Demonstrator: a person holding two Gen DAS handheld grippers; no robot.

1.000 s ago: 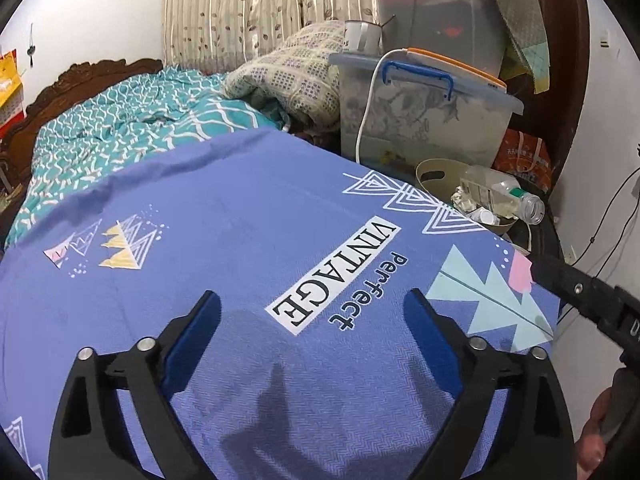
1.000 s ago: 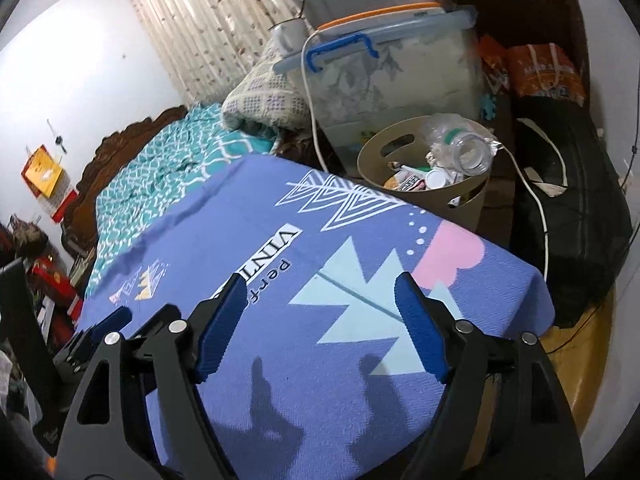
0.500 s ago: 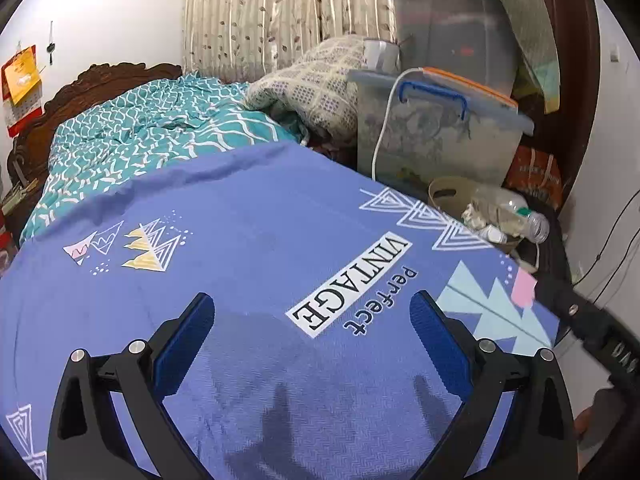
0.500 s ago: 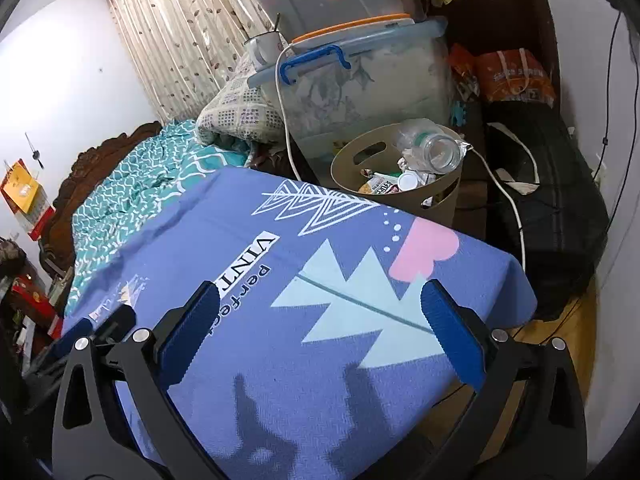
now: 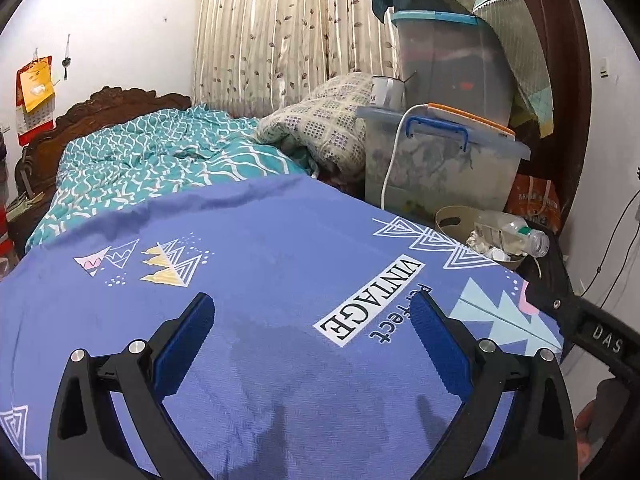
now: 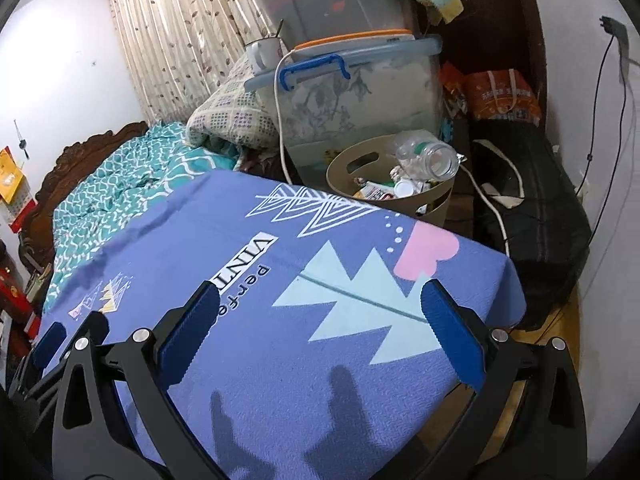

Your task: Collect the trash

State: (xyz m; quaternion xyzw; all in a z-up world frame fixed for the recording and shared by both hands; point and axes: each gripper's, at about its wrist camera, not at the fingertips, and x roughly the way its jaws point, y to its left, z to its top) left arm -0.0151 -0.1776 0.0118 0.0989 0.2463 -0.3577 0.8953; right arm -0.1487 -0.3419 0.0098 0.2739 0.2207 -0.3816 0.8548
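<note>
Beyond the blue cloth point(image 6: 280, 360) stands the tan basket point(image 6: 344, 172) of trash, a clear bottle point(image 6: 428, 156) lying across its rim, mouth toward the camera, while both the left gripper point(image 5: 310, 344) and the right gripper point(image 6: 320, 328), whose jaws have just been opening, hover splayed and empty.

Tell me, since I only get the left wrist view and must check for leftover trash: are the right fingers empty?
Observer: Yes. The right gripper has just been opening; its fingers stand wide, nothing between them.
Operator: What's in the bin?
Observer: Under the clear bottle, a white cap and a printed packet.
Operator: Anything dropped beside it?
Observer: Wooden floor shows past the blue cloth's corner, only a thin cable on it.
</note>
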